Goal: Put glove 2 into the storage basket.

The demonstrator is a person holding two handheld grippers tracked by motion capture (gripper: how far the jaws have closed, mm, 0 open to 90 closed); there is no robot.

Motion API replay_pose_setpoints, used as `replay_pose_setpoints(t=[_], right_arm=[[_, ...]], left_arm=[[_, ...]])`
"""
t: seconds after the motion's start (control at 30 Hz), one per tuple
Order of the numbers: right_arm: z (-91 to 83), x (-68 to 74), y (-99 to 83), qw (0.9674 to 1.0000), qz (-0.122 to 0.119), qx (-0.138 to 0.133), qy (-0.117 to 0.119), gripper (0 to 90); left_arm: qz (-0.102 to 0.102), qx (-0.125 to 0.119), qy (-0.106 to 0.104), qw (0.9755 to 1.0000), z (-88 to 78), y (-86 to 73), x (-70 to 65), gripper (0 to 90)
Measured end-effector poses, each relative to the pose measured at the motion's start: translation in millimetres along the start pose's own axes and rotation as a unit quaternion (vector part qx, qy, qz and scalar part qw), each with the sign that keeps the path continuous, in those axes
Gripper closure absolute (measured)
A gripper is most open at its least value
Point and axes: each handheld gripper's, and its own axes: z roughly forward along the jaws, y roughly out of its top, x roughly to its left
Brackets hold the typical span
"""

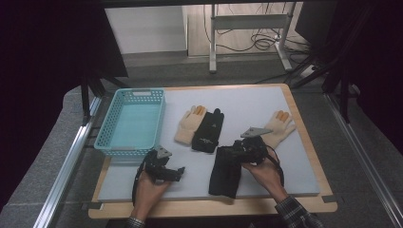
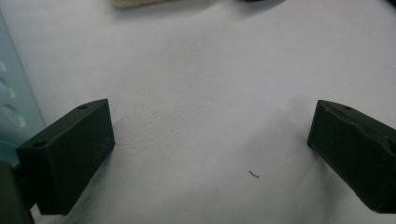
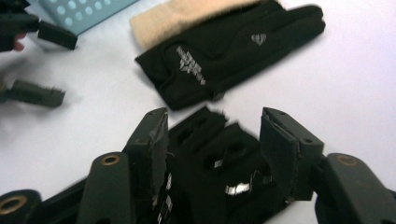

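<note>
A black glove (image 1: 225,172) lies flat near the front of the white mat (image 1: 247,102). My right gripper (image 1: 231,153) hovers low over its finger end. In the right gripper view the jaws of that gripper (image 3: 214,133) stand open, astride the glove's fingers (image 3: 210,158), and I see no squeeze on the cloth. A second black glove (image 1: 207,131) lies partly over a cream glove (image 1: 187,124) in the middle of the mat. Another cream glove (image 1: 280,126) lies at the right. My left gripper (image 1: 179,172) rests open on the bare mat (image 2: 210,70), with nothing between its fingers.
A light blue plastic basket (image 1: 106,124) stands at the left rear of the mat, close to my left gripper; its wall (image 2: 14,107) shows at that view's left edge. The wooden table edge (image 1: 214,206) runs along the front. My left gripper (image 3: 46,63) shows far off.
</note>
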Motion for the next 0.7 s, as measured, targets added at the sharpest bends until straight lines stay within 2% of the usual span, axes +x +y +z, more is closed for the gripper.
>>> replay_pose_setpoints(t=[0.1, 0.2, 0.23, 0.27, 0.3, 0.4, 0.43, 0.47, 0.53, 0.6, 0.7], right_arm=[[14.6, -5.1, 13.9, 0.9999, -0.010, -0.001, -0.003, 39.2], [23.0, -8.0, 20.4, 1.0000, -0.009, 0.001, 0.001, 39.4], [32.3, -10.6, 26.8, 0.9999, -0.015, 0.006, 0.001, 40.2], [32.3, -10.6, 26.8, 0.9999, -0.015, 0.006, 0.001, 40.2], [41.8, -13.1, 33.2, 0.9998, -0.018, 0.010, 0.003, 42.9], [50.8, -15.4, 40.1, 0.9997, -0.020, 0.013, 0.003, 45.4], [60.2, -17.2, 46.8, 0.9996, -0.023, 0.016, 0.003, 46.9], [60.2, -17.2, 46.8, 0.9996, -0.023, 0.016, 0.003, 46.9], [75.0, -19.9, 55.0, 0.9991, -0.033, 0.026, 0.003, 48.8], [79.9, -20.6, 57.0, 0.9991, -0.032, 0.029, 0.003, 48.8], [98.7, -23.9, 61.5, 0.9988, -0.025, 0.042, 0.003, 47.2]], left_arm=[[-0.001, 0.000, 0.000, 1.0000, 0.0, 0.0, -0.1, 0.9], [-0.003, -0.001, -0.001, 1.0000, 0.1, -0.1, -0.3, 0.9], [-0.001, 0.000, -0.001, 1.0000, -0.1, 0.0, -0.1, 0.9], [-0.001, 0.000, -0.001, 1.0000, -0.1, 0.0, -0.1, 0.9], [-0.001, 0.000, -0.001, 1.0000, 0.0, -0.1, 0.0, 0.9], [-0.001, -0.001, -0.001, 1.0000, 0.1, -0.1, -0.1, 0.9], [-0.001, -0.001, -0.001, 1.0000, 0.1, -0.1, 0.0, 0.9], [-0.001, -0.001, -0.001, 1.0000, 0.1, -0.1, 0.0, 0.8], [-0.001, 0.000, -0.001, 1.0000, 0.0, -0.1, 0.1, 0.9], [-0.001, 0.000, -0.001, 1.0000, 0.0, -0.1, 0.1, 0.9], [-0.001, 0.000, -0.001, 1.0000, 0.0, -0.1, 0.1, 0.9]])
